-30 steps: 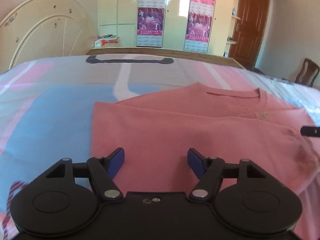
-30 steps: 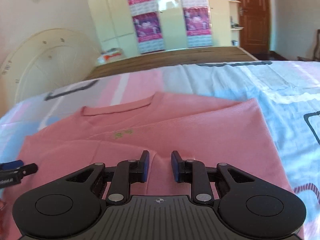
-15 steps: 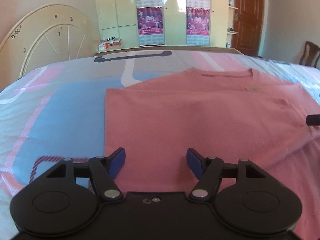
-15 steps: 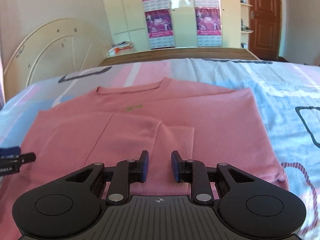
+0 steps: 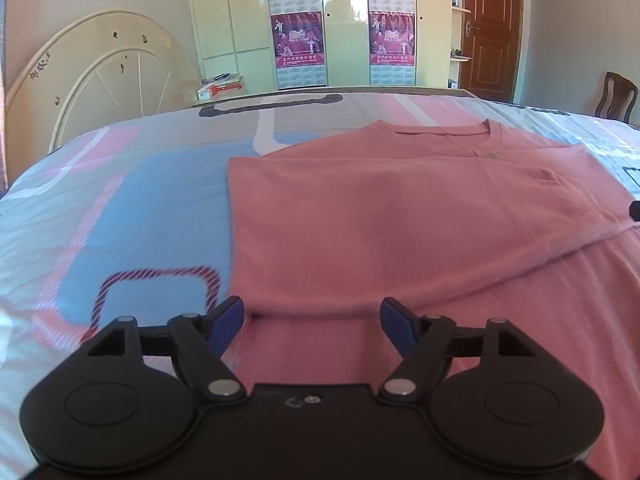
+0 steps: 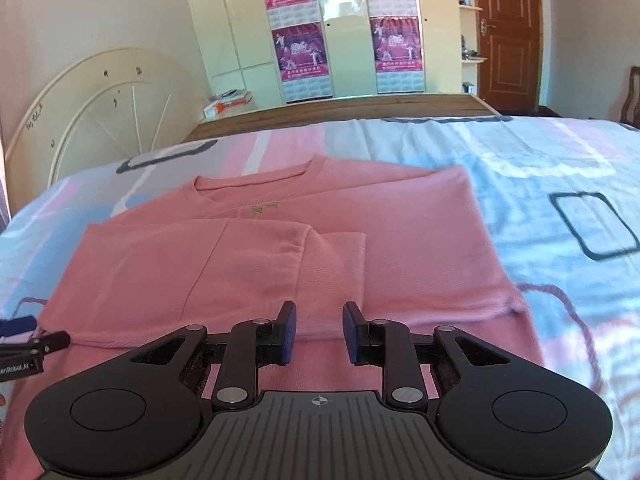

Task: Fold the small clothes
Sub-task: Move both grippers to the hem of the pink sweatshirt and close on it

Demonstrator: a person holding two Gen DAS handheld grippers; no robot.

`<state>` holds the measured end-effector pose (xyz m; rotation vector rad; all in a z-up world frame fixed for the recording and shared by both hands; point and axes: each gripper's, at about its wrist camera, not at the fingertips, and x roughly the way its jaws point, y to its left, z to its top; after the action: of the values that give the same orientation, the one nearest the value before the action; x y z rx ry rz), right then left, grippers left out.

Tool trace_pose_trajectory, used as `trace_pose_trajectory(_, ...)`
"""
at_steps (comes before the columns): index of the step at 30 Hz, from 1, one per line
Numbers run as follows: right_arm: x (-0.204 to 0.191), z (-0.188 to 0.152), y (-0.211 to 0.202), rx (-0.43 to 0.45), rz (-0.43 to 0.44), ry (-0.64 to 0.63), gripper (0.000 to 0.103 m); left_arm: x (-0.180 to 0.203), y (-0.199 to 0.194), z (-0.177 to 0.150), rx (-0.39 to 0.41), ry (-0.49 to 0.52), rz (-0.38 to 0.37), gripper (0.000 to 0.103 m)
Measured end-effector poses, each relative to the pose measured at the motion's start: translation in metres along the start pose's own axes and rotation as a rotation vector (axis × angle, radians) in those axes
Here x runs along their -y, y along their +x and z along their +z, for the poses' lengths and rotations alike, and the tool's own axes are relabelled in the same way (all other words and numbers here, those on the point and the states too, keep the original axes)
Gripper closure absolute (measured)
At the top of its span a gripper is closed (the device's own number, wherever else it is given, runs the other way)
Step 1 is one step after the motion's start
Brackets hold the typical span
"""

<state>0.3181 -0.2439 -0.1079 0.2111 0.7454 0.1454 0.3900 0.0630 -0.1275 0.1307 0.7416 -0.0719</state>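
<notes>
A pink long-sleeved top (image 5: 400,216) lies flat on the bed, neck at the far side, both sleeves folded across its chest; it also shows in the right wrist view (image 6: 280,256). My left gripper (image 5: 312,316) is open wide and empty over the top's near left part. My right gripper (image 6: 319,330) is open with a narrower gap, empty, over the top's near middle. The left gripper's tip shows at the left edge of the right wrist view (image 6: 24,336).
The bed has a patterned sheet (image 5: 120,208) in pink, blue and white. A cream headboard (image 5: 100,76) leans at the left wall. Wardrobes with posters (image 5: 344,20), a brown door (image 5: 492,28) and a chair (image 5: 616,96) stand beyond the bed.
Both grippers have drawn back toward the near hem, showing more of the top. The right gripper's jaws stand a little wider apart than before.
</notes>
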Motion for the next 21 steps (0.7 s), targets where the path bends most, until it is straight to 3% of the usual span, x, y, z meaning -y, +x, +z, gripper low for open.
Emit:
trace_pose_trajectory(5, 0.031, -0.012, -0.036, 0.005, 0.012, 0.086, 0.078, -0.018, -0.036, -0.033, -0.034, -0.049, 0.004, 0.032)
trace_pose_trajectory(7, 0.049, -0.021, -0.049, -0.015, 0.018, 0.127, 0.075, -0.028, -0.052, -0.053, -0.067, -0.094, -0.009, 0.038)
trace_pose_trajectory(8, 0.059, -0.027, -0.056, -0.028, 0.021, 0.151, 0.070, -0.032, -0.060, -0.062, -0.084, -0.114, -0.018, 0.040)
trace_pose_trajectory(9, 0.068, -0.034, -0.063, -0.037, 0.026, 0.175, 0.050, -0.035, -0.069, -0.072, -0.097, -0.135, -0.030, 0.043)
trace_pose_trajectory(10, 0.079, -0.042, -0.072, -0.044, 0.035, 0.198, 0.041, -0.037, -0.077, -0.081, -0.102, -0.154, -0.040, 0.044)
trace_pose_trajectory(15, 0.124, -0.089, -0.120, -0.092, 0.090, 0.273, 0.041, -0.039, -0.115, -0.116, -0.113, -0.264, -0.112, 0.045)
trace_pose_trajectory(21, 0.146, -0.148, -0.160, -0.149, 0.177, 0.365, 0.042, -0.030, -0.142, -0.143, -0.131, -0.369, -0.223, 0.045)
